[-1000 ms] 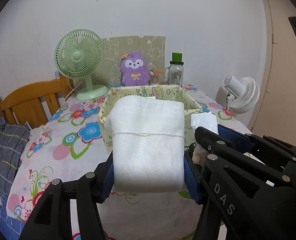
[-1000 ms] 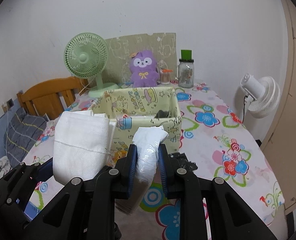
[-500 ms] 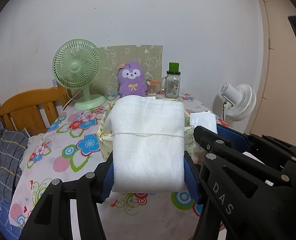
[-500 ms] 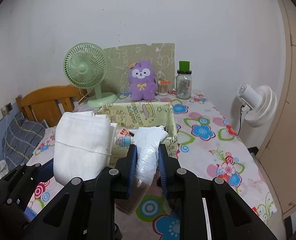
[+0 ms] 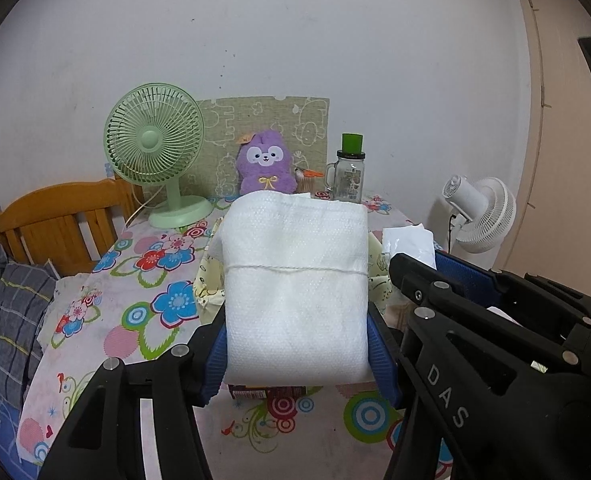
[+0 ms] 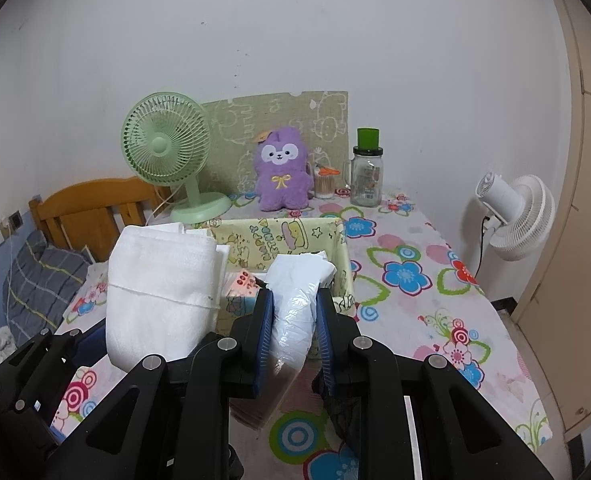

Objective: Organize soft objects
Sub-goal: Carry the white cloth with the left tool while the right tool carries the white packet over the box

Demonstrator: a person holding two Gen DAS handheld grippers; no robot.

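Observation:
My left gripper [image 5: 297, 354] is shut on a folded white towel bundle [image 5: 295, 288] tied with a thread, held above the table; the bundle also shows in the right wrist view [image 6: 163, 292]. My right gripper [image 6: 293, 336] is shut on a white plastic-wrapped pack [image 6: 297, 300]. Both are in front of a yellow cartoon-print fabric box [image 6: 279, 236], which holds a few small items. In the left wrist view the towel hides most of the box [image 5: 207, 276]. A purple plush toy [image 6: 281, 174] sits at the back of the table.
A floral tablecloth [image 6: 415, 292] covers the table. At the back stand a green fan [image 6: 167, 152], a green-lidded glass jar [image 6: 367, 180] and a small cup of sticks [image 6: 324, 182]. A white fan [image 6: 519, 212] is off the right edge, a wooden bed frame [image 6: 91, 208] to the left.
Both grippers have risen and drawn back from the box with their loads; the box now sits lower and farther in both views. Both grips are unchanged.

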